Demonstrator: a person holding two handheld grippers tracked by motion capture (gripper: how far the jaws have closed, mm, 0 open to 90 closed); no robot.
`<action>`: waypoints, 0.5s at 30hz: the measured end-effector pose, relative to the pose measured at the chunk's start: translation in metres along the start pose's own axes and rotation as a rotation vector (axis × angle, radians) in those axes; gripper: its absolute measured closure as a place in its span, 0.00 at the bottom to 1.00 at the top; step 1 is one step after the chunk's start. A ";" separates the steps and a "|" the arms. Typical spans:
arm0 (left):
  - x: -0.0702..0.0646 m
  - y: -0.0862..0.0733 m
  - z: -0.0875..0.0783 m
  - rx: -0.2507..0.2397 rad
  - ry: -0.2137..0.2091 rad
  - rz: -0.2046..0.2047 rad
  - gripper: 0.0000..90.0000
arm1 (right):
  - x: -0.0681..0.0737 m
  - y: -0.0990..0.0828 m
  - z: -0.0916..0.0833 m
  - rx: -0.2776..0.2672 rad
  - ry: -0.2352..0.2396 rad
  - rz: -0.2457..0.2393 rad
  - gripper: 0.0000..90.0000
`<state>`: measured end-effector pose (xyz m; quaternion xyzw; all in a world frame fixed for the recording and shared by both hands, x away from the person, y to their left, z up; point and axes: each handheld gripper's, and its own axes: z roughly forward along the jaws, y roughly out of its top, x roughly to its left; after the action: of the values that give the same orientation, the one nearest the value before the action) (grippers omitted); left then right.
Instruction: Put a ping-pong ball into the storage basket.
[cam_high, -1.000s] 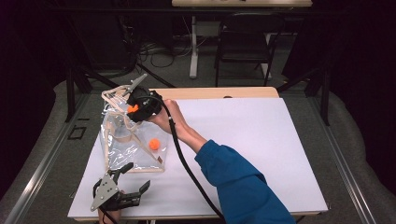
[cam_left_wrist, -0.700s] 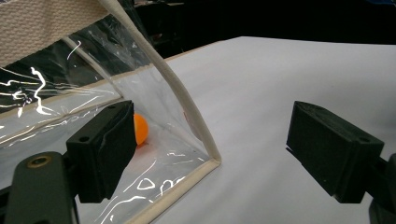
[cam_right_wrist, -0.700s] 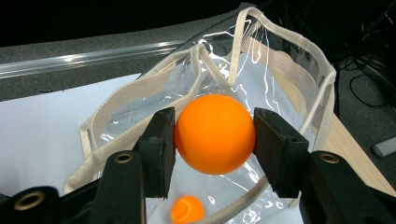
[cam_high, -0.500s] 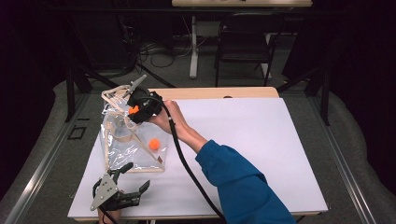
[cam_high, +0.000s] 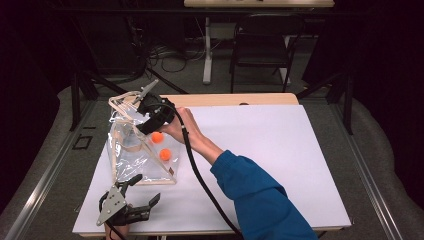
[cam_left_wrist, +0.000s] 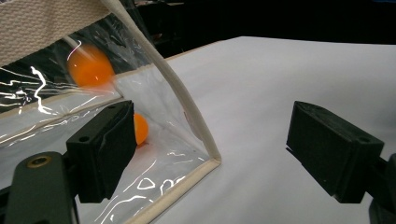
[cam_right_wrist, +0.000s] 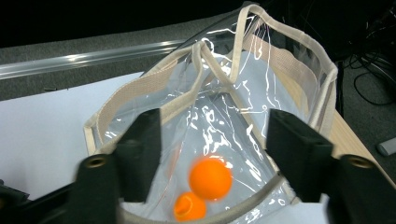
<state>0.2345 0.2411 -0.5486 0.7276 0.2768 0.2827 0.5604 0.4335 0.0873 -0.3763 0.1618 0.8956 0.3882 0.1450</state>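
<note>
A clear plastic bag (cam_high: 131, 159) with beige trim stands at the table's left. Above its open mouth my right gripper (cam_high: 146, 124) points down. Its jaws have just been opening and stand apart with nothing between them. In the right gripper view (cam_right_wrist: 212, 135), a blurred orange ball (cam_right_wrist: 210, 178) drops below the jaws into the bag (cam_right_wrist: 289, 60), over a second orange ball (cam_right_wrist: 189, 206) at the bottom. From above, both balls (cam_high: 157, 137) (cam_high: 165, 154) show through the bag's side. My left gripper (cam_high: 144, 191) is open near the table's front edge, facing the bag's lower corner (cam_left_wrist: 205, 161).
A white sheet (cam_high: 270, 150) covers the table, with its bare part to the right of the bag. The right gripper's black cable (cam_high: 200, 180) trails across it beside the blue sleeve (cam_high: 255, 200). A chair (cam_high: 260, 45) and floor cables lie beyond the far edge.
The orange ball that sat between the right gripper's jaws has been let go and is falling inside the bag. The jaws have spread. Both hands stayed in place.
</note>
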 end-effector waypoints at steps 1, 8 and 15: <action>0.000 0.000 0.000 0.000 0.000 0.000 0.18 | 0.000 -0.001 -0.001 -0.009 0.001 0.001 0.26; 0.000 0.000 0.000 0.002 -0.001 0.001 0.18 | -0.006 -0.006 -0.016 -0.060 0.028 0.023 0.11; -0.001 0.000 0.001 0.003 0.001 -0.004 0.18 | -0.011 -0.014 -0.028 -0.070 0.058 0.033 0.05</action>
<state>0.2347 0.2397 -0.5487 0.7278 0.2788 0.2814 0.5598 0.4299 0.0561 -0.3667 0.1603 0.8825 0.4260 0.1182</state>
